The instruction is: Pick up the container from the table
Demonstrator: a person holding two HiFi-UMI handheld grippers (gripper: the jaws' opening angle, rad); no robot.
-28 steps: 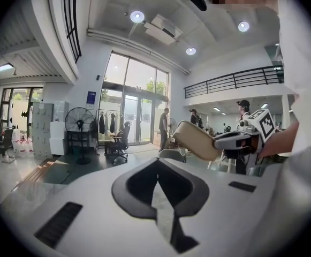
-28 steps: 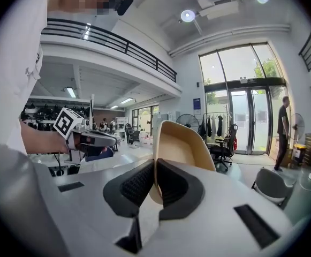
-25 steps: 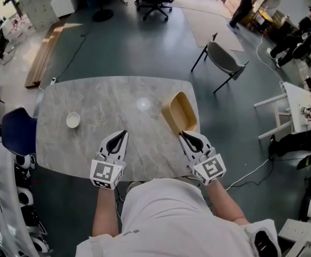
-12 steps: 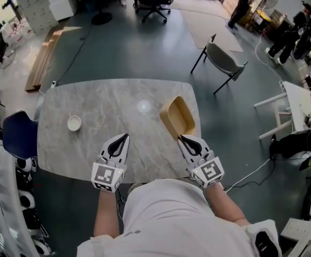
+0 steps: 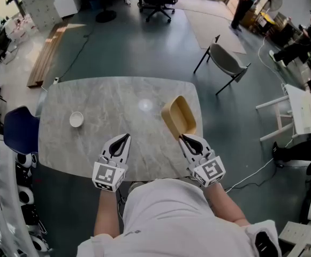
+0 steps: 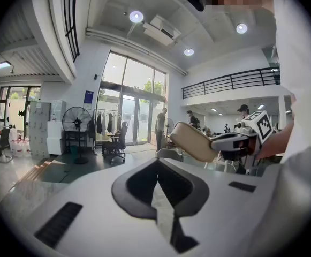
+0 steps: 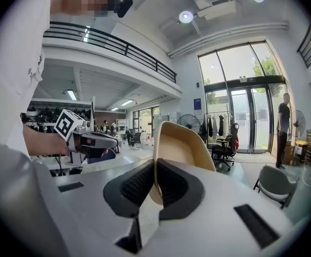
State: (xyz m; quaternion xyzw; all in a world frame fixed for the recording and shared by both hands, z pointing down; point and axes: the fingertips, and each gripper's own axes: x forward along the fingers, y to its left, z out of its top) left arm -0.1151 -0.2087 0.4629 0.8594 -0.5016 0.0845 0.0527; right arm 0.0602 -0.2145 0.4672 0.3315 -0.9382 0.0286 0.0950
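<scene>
The container (image 5: 179, 115) is a tan, oblong, shallow tub. My right gripper (image 5: 181, 137) is shut on its near rim and holds it tilted over the right part of the marble table (image 5: 101, 100). In the right gripper view the rim of the container (image 7: 183, 142) stands upright, pinched between the dark pads of the right gripper (image 7: 154, 167). My left gripper (image 5: 126, 136) hovers over the table's near edge, shut with nothing in it. The left gripper view has the left gripper (image 6: 158, 167) low in the middle, and the container (image 6: 192, 141) to its right, held off the table.
A small white cup (image 5: 76, 119) stands on the table's left part. A blue chair (image 5: 19, 133) is at the table's left edge and a grey chair (image 5: 225, 60) stands beyond the far right corner. People and desks fill the room's right side.
Both grippers and the container keep their places. Only the people at the back right of the room have shifted.
</scene>
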